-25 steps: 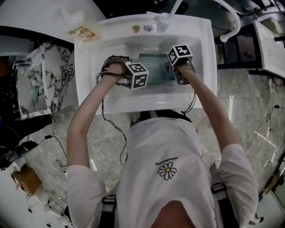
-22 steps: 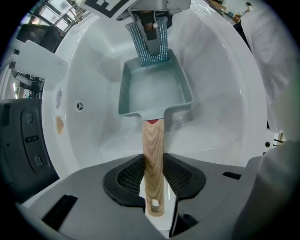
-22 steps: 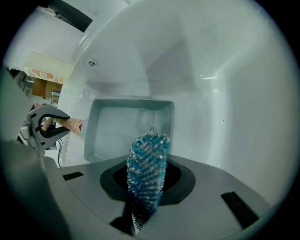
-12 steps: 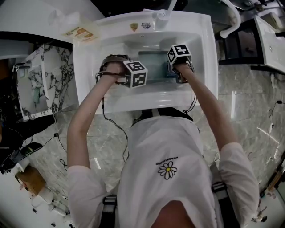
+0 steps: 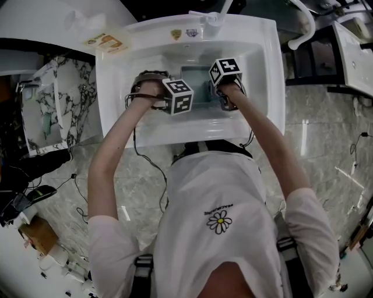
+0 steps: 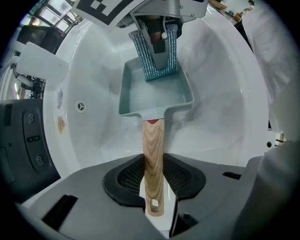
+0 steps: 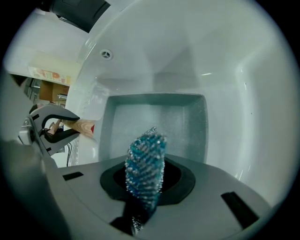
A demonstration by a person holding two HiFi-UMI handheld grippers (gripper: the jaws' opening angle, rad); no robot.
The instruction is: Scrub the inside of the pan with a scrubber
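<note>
A square grey-green pan (image 6: 157,96) lies in the white sink (image 5: 265,70), seen also from above as the pan (image 5: 196,87) and from the right as the pan (image 7: 157,129). Its wooden handle (image 6: 153,164) runs back between the jaws of my left gripper (image 6: 154,176), which is shut on it. My right gripper (image 7: 145,183) is shut on a folded blue sparkly scrubber (image 7: 146,164). In the left gripper view the scrubber (image 6: 157,54) reaches down to the pan's far inner side. The head view hides both sets of jaws under the marker cubes (image 5: 178,96).
A faucet (image 5: 217,17) stands at the sink's far rim, with an overflow hole (image 7: 107,54) in the basin wall. A countertop with a packet (image 5: 108,42) lies left of the sink. The person stands close against the sink's near edge.
My right gripper with the scrubber has slid left across the pan, toward the left gripper. The left gripper and pan handle have stayed put.
</note>
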